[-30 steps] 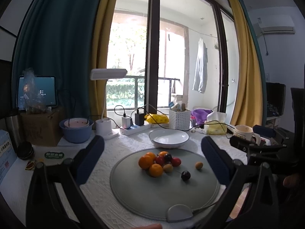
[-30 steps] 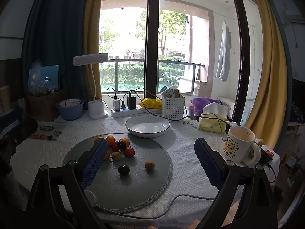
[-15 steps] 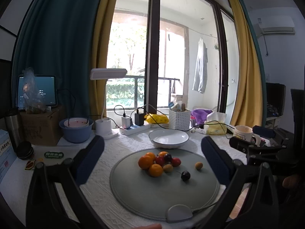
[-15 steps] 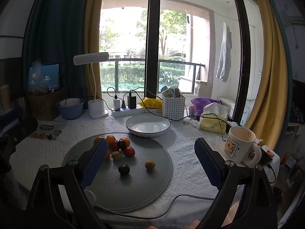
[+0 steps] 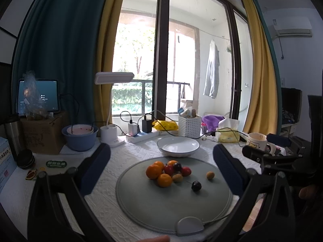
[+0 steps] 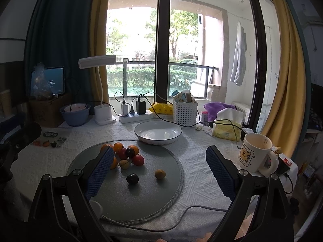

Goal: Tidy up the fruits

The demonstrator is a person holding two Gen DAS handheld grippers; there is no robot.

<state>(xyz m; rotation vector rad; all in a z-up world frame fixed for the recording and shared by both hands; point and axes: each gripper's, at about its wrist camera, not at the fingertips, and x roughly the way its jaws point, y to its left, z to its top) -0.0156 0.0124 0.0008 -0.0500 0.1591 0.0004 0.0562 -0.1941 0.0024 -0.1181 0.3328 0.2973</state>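
Left wrist view, left claw (image 5: 161, 165) released, right claw (image 6: 160, 167) released, fruit pile (image 5: 167, 171) on grey mat (image 5: 161, 207), white bowl (image 5: 178, 146) behind.

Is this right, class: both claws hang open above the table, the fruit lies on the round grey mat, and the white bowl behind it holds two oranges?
One detail is wrong. The white bowl is empty, as the right wrist view shows. The oranges sit with the other fruit on the round grey mat. The left claw and right claw are both open, holding nothing.
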